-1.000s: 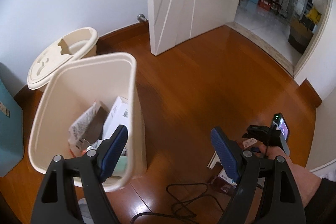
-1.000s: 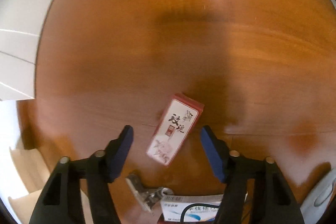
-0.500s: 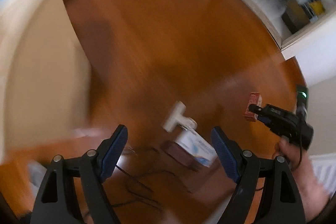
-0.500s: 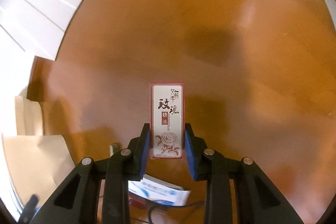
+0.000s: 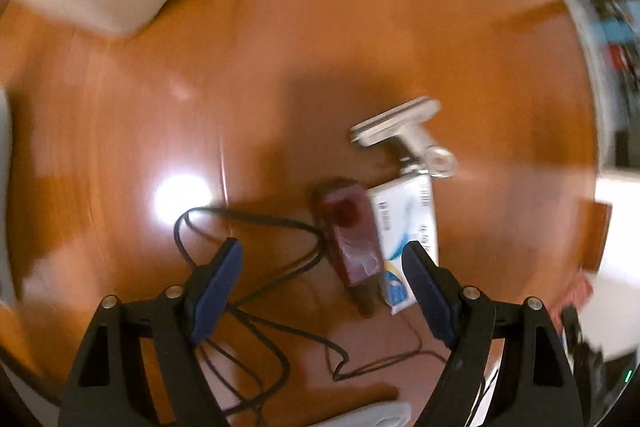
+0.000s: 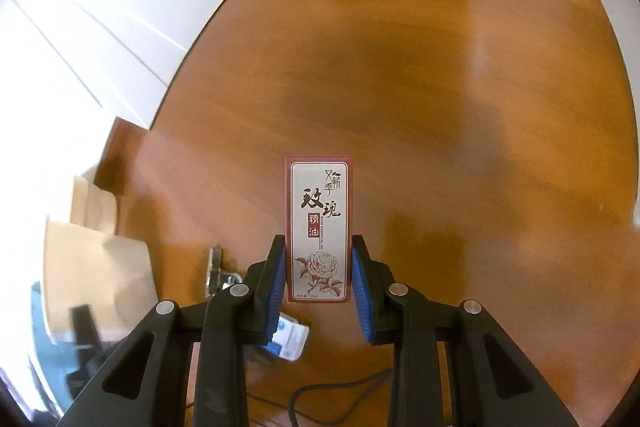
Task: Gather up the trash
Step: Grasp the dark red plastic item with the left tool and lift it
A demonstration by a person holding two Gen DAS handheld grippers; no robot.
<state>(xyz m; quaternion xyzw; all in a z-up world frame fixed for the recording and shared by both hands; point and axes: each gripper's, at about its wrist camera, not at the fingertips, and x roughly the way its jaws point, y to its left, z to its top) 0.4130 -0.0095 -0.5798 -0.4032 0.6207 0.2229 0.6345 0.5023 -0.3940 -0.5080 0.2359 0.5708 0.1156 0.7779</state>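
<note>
Left wrist view
Left gripper (image 5: 320,273): jaws wide apart, nothing between the pads; pointing steeply down at the wooden floor (image 5: 360,27).
Dark red box (image 5: 352,235): on the floor just ahead of the open jaws, nearer the right finger; long axis runs roughly 11 to 5 o'clock; blurred, print unreadable.
White and blue box (image 5: 412,227): flat on the floor, touching the dark red box on its 3 o'clock side; long axis near 12 to 6.
Metal clip (image 5: 404,133): at 12 o'clock from the white and blue box, just beside it; broad bar toward 10 o'clock, loop handles toward 4.
Black cable (image 5: 256,227): loops across the floor from 9 o'clock toward the dark red box and under the fingers.

Right wrist view
Right gripper (image 6: 319,281): jaws drawn in, pads pressing both long sides of the rose oil box (image 6: 319,227); the closing is recent.
Rose oil box: lifted clear of the floor, upright between the fingers, long axis 12 to 6, printed face to the camera, rose drawing at the lower end.
Cream bin (image 6: 96,267): at 9 o'clock, blurred.
White door (image 6: 120,7): at 10 o'clock.
</note>
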